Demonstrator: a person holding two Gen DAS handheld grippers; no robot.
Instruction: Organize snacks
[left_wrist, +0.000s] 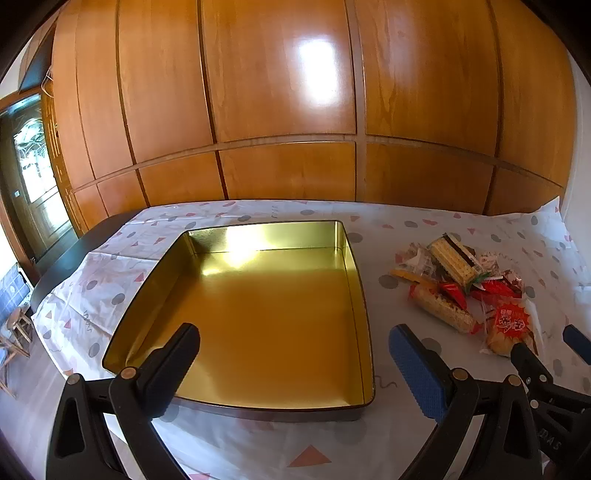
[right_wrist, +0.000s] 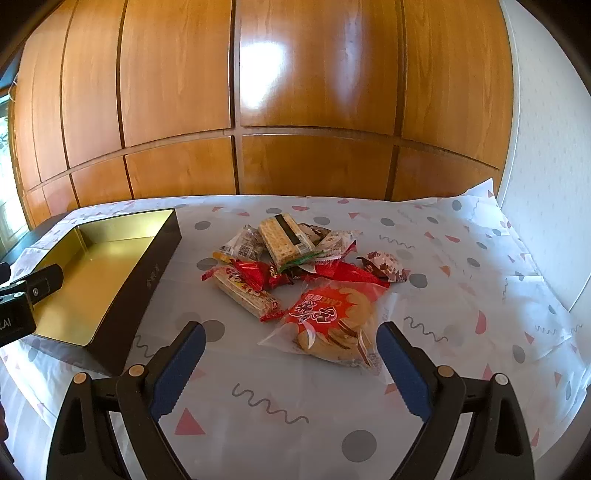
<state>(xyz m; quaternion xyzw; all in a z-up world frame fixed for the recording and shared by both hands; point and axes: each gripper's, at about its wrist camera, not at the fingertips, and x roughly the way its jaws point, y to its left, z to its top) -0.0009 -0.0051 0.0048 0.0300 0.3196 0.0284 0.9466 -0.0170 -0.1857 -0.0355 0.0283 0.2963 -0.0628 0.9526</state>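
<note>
While nothing sits in the tin (right_wrist: 110, 254), right tongs (right_wrist: 290, 373) gape wide just short of the cake packet (right_wrist: 332, 325) dead ahead, nearest of the tabletop (right_wrist: 461, 295) pile; left tongs (left_wrist: 295, 373) equally wide, over the tin.

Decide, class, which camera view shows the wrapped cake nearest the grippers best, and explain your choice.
The right wrist view. The wrapped cake lies whole, large and central there, its red label readable, just ahead of the open right gripper. In the left wrist view the cake is small, near the edge, and partly hidden by a gripper finger.
</note>
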